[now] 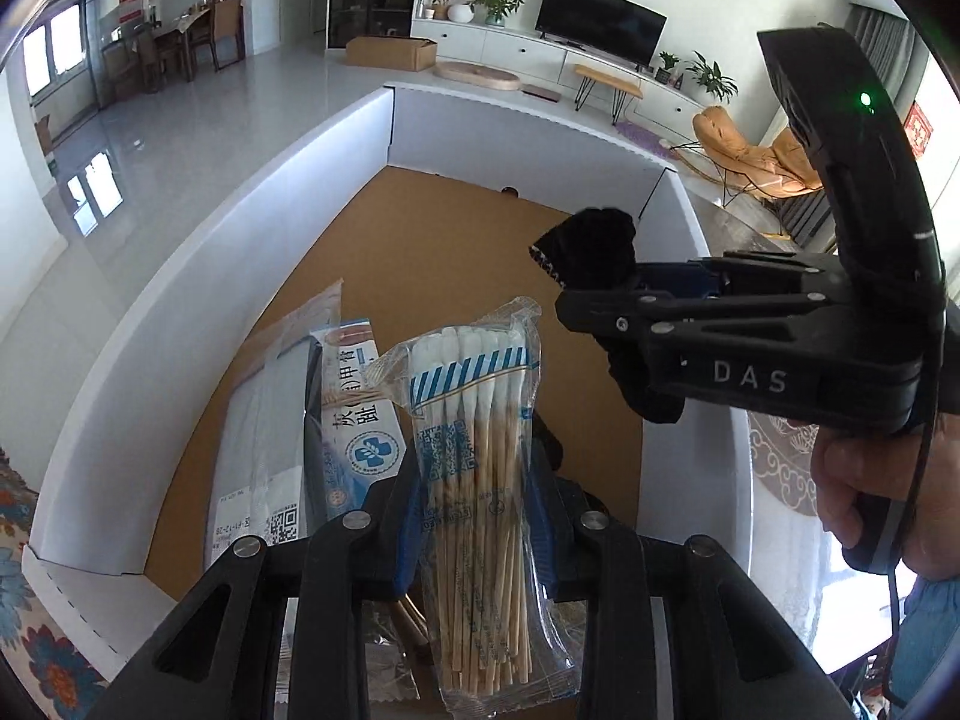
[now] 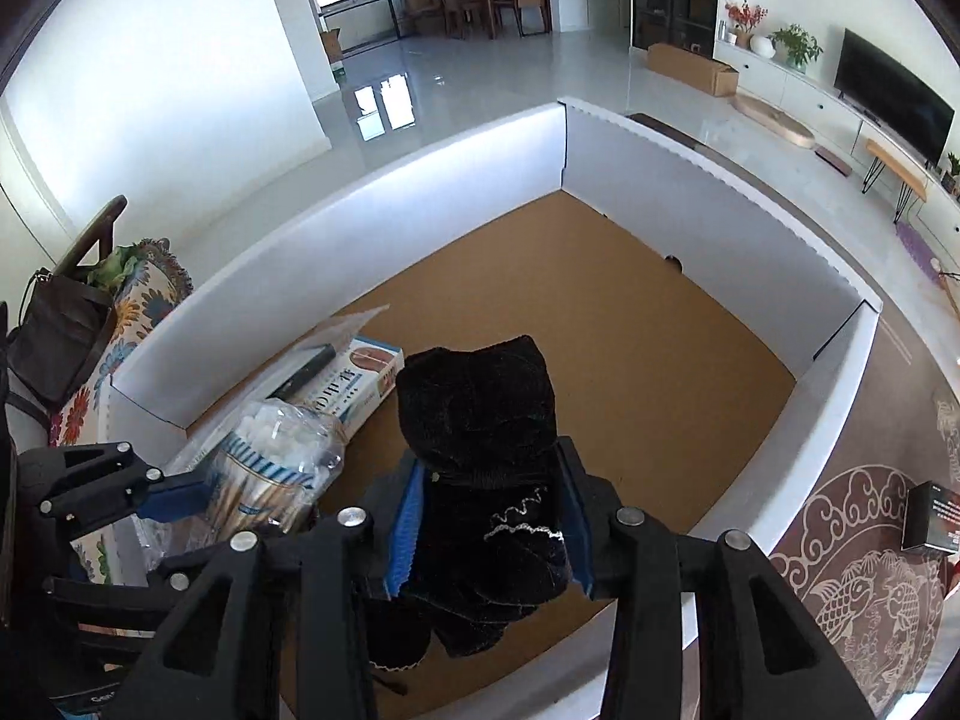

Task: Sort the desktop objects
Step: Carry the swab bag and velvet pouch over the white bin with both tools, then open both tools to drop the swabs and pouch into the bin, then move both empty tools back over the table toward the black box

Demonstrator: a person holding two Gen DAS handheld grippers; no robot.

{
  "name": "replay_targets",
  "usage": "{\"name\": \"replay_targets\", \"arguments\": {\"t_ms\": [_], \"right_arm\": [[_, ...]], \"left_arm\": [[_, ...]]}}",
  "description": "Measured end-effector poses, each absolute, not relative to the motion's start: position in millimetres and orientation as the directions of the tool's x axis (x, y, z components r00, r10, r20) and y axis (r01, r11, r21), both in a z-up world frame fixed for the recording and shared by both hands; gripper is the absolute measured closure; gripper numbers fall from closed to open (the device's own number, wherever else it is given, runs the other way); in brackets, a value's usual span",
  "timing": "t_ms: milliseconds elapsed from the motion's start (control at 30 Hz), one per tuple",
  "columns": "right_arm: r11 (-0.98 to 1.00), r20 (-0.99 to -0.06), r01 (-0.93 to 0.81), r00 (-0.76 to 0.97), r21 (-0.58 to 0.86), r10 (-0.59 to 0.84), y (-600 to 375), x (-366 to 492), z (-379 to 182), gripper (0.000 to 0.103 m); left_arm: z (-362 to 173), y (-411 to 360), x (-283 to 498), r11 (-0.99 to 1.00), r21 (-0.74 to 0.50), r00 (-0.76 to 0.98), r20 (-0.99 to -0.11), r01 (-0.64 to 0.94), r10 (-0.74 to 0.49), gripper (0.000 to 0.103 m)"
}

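Observation:
My left gripper [image 1: 477, 516] is shut on a clear bag of cotton swabs [image 1: 474, 468] and holds it upright above the white-walled cardboard box [image 1: 198, 276]. My right gripper [image 2: 489, 516] is shut on a black velvet pouch [image 2: 480, 420] over the same box [image 2: 690, 204]. In the left wrist view the right gripper [image 1: 600, 294] with the pouch [image 1: 591, 246] hangs over the box's right side. In the right wrist view the left gripper [image 2: 198, 498] with the swab bag [image 2: 276, 468] is at lower left.
Inside the box at the left lie a blue-and-white medicine carton [image 1: 354, 414], a grey plastic packet [image 1: 264, 450] and a dark pen [image 2: 306, 369]. The box floor [image 2: 600, 330] is brown cardboard. A small black box [image 2: 930, 516] stands on the patterned tablecloth at right.

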State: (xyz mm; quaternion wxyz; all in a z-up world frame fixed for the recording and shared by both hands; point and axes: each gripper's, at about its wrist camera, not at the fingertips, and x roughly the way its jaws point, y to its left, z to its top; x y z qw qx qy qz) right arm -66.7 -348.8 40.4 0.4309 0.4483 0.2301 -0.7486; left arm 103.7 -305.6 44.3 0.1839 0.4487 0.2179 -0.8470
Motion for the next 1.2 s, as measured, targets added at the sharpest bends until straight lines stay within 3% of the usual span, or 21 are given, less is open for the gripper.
{"name": "replay_targets", "arguments": {"t_ms": [67, 100, 200, 233, 433, 567, 600, 733, 800, 833, 967, 1200], "right_arm": [[-0.534, -0.870, 0.845, -0.233, 0.040, -0.435, -347.1, -68.6, 31.0, 0.054], [-0.541, -0.868, 0.840, -0.234, 0.046, -0.437, -344.8, -70.9, 31.0, 0.047], [-0.560, -0.862, 0.826, -0.235, 0.066, -0.449, -338.9, -73.0, 35.2, 0.040], [-0.561, -0.861, 0.825, -0.236, 0.067, -0.450, -337.6, -72.7, 37.8, 0.040], [-0.558, -0.815, 0.826, -0.270, 0.078, -0.512, -303.8, -60.0, 73.9, 0.039], [-0.612, -0.730, 0.791, -0.413, 0.009, -0.545, -232.2, -47.9, 89.0, 0.009], [-0.632, -0.706, 0.775, -0.460, -0.023, -0.539, -206.1, -43.5, 87.7, 0.007], [-0.726, -0.696, 0.671, -0.595, -0.154, -0.402, -98.1, -36.0, 51.9, 0.007], [-0.773, -0.710, 0.598, -0.638, -0.211, -0.300, -42.6, -34.9, 28.2, 0.007], [-0.794, -0.720, 0.564, -0.647, -0.229, -0.252, -17.0, -34.5, 17.8, 0.007], [-0.883, -0.755, 0.411, -0.646, -0.226, -0.108, 82.3, -35.4, -8.2, 0.007], [-0.960, -0.773, 0.241, -0.633, -0.141, -0.045, 161.1, -41.8, -5.3, 0.007]], "left_arm": [[36.7, -308.5, 109.6, -0.821, -0.195, -0.505, -0.853, 0.537, -0.128, 0.065], [32.8, -310.2, 108.8, -0.813, -0.193, -0.490, -0.863, 0.549, -0.125, 0.053], [34.6, -309.8, 111.3, -0.800, -0.200, -0.493, -0.859, 0.566, -0.134, 0.032], [34.7, -308.3, 111.4, -0.799, -0.191, -0.487, -0.862, 0.571, -0.142, 0.030], [47.8, -289.3, 108.0, -0.811, -0.145, -0.490, -0.851, 0.567, -0.190, 0.029], [71.0, -249.3, 102.7, -0.858, -0.131, -0.569, -0.796, 0.497, -0.208, 0.029], [77.3, -234.7, 100.2, -0.876, -0.133, -0.594, -0.780, 0.464, -0.197, 0.029], [95.8, -165.3, 84.6, -0.943, -0.150, -0.678, -0.729, 0.296, -0.097, 0.025], [90.1, -126.2, 72.1, -0.963, -0.179, -0.691, -0.723, 0.200, -0.009, 0.006], [84.0, -106.9, 64.5, -0.969, -0.192, -0.687, -0.726, 0.154, 0.035, 0.004], [37.3, -37.1, 25.7, -0.987, -0.156, -0.602, -0.793, 0.046, 0.097, 0.004], [-28.8, 33.1, -19.1, -0.992, -0.128, -0.514, -0.849, -0.018, 0.119, 0.004]]}}
